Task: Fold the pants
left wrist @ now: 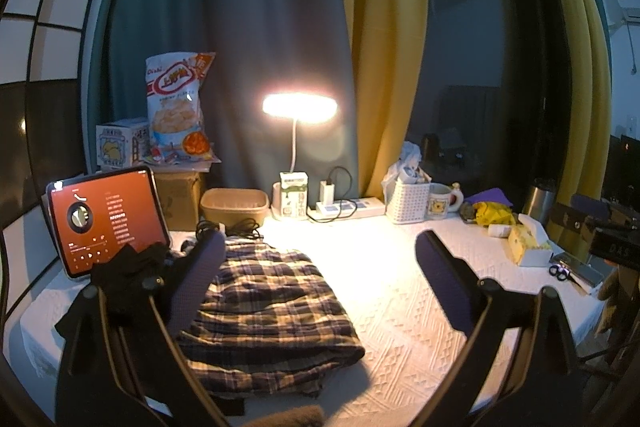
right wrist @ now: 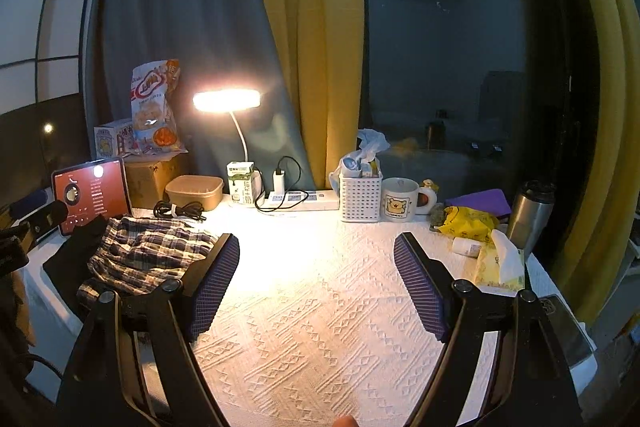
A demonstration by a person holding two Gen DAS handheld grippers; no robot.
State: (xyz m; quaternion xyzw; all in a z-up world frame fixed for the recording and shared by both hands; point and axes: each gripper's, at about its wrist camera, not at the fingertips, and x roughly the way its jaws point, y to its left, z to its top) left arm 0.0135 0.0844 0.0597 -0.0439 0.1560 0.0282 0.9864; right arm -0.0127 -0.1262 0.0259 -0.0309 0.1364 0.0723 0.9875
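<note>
Left gripper (left wrist: 320, 267) agape over folded pants (left wrist: 268, 307); tablecloth (right wrist: 320, 307) bare rightward.

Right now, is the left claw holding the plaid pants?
No. The left claw stands wide open above the folded plaid pants, which lie flat on the white tablecloth, with no cloth pinched between its pads.
</note>
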